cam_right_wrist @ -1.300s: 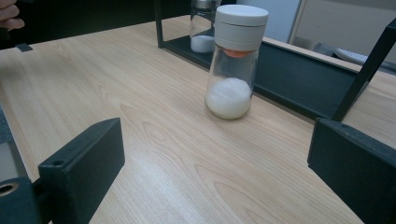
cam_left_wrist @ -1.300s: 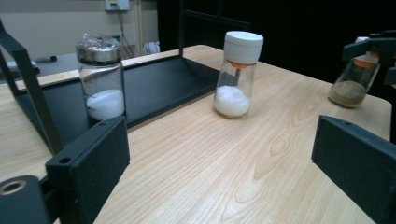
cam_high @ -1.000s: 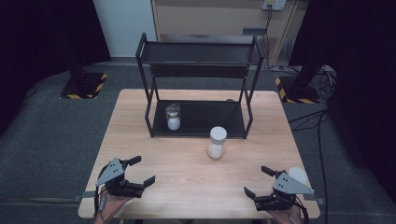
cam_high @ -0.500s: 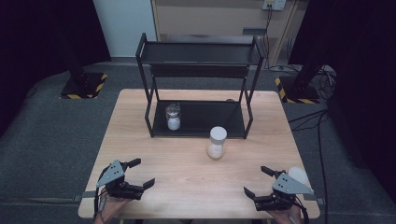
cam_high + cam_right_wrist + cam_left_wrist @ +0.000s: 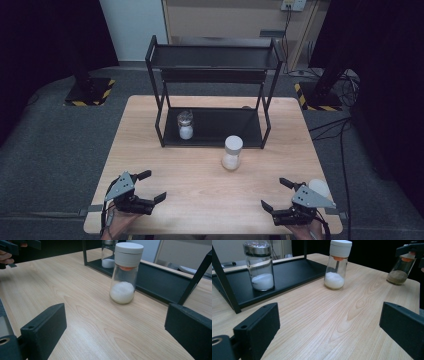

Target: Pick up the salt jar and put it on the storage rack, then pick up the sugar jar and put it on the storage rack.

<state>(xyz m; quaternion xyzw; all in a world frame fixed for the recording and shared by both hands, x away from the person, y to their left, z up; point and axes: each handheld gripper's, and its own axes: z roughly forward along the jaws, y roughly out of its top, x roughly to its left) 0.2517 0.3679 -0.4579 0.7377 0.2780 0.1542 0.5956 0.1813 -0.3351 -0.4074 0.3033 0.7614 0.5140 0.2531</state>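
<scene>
We are holding the left gripper (image 5: 149,186) and the right gripper (image 5: 276,194) low over the near corners of the table (image 5: 200,200), both with jaws spread wide and gripping nothing. The white-capped shaker (image 5: 232,152) is standing upright mid-table between them, just in front of the black rack (image 5: 215,60), whose bottom shelf is carrying a small jar (image 5: 185,125).

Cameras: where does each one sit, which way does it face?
High view: overhead, facing forward-down at the table; left gripper, right gripper at bottom.
Left gripper view: rides the left gripper, faces the white-capped jar; own jaws spread.
Right gripper view: rides the right gripper, faces that jar; own jaws spread.
Shared: the white-capped jar and rack.
</scene>
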